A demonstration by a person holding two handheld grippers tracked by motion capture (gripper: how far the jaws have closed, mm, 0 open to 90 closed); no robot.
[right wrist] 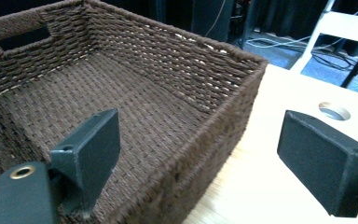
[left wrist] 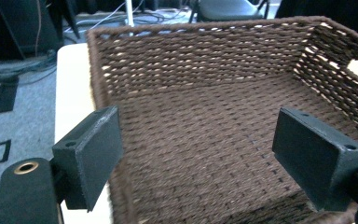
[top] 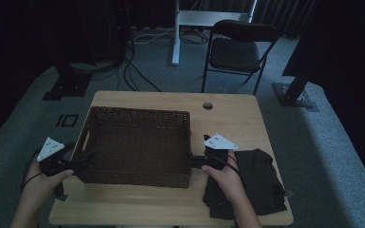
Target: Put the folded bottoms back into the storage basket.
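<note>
Table (top: 247, 123): light wood top with a round cable hole (top: 207, 105) near its far edge. Grey carpet around it; a dark folding chair (top: 237, 50) stood beyond the far edge, with cables on the floor.

Basket (top: 138, 142): dark brown woven, rectangular, open-topped, sat on the left-centre of the table. A cut-out handle slot was visible in its left end wall. The inside looked empty in both gripper views.

Dark cloth (top: 254, 183): a crumpled black garment lay on the table just right of the basket, near the front right corner, partly under the person's right hand (top: 225, 178).

Left gripper (top: 78, 161): held in the left hand (top: 45, 183) at the basket's left end. In the left gripper view the jaws stood wide apart, straddling the basket's near wall at a corner: one pad (left wrist: 91, 156) outside over the tabletop, the other pad (left wrist: 319, 158) over the basket interior. Contact with the weave could not be told.

Right gripper (top: 195, 160): held at the basket's right end wall. In the right gripper view the jaws were also wide apart, straddling that wall: one pad (right wrist: 88, 156) inside the basket, the other (right wrist: 326, 161) outside above the bare tabletop. Nothing was clamped.
</note>
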